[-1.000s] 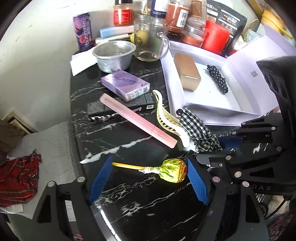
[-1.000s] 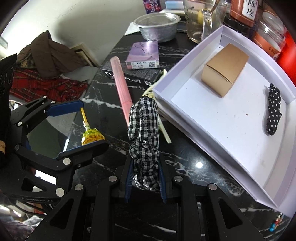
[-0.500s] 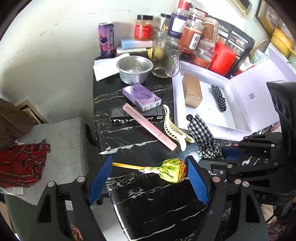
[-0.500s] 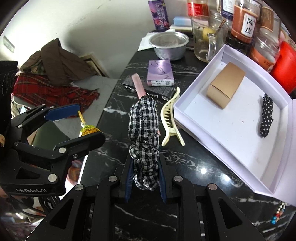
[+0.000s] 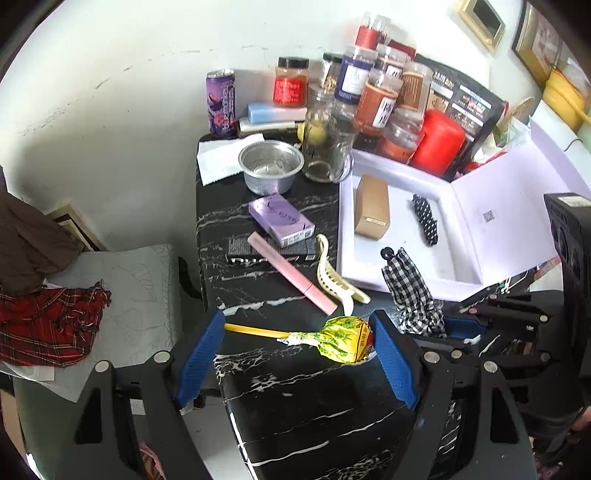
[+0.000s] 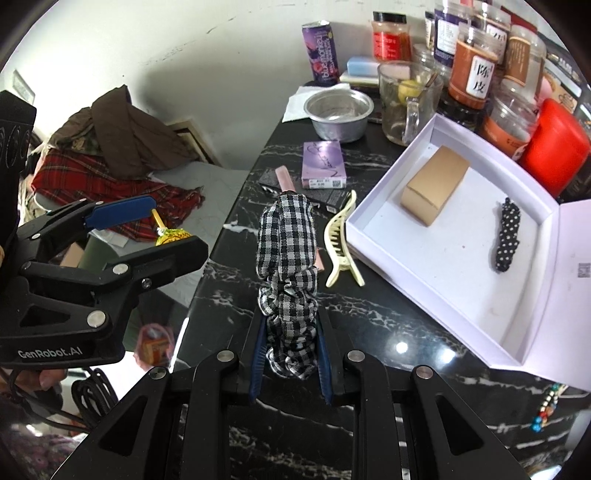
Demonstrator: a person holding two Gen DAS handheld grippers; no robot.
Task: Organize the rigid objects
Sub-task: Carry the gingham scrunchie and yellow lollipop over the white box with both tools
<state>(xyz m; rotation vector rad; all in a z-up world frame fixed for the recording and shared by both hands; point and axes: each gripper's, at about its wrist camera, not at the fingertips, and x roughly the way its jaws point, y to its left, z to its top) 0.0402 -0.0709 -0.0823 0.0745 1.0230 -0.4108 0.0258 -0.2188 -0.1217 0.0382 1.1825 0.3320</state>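
In box (image 6: 413, 147): carton (image 6: 434, 190) left, dotted clip (image 6: 508, 236) right
Beside box, left: claw clip (image 6: 338, 243) on counter (image 6: 369, 314)
Behind carton: mug (image 6: 404, 103)
Left of mug: bowl (image 6: 338, 110)

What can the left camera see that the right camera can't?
Only the left wrist view shows the gold picture frames on the wall and the yellow thing at far right. Only the right wrist view shows the colourful beads hanging by the table edge. Both show the left tool holding the lollipop, the right tool pinching the checkered hair clip, and the white box.
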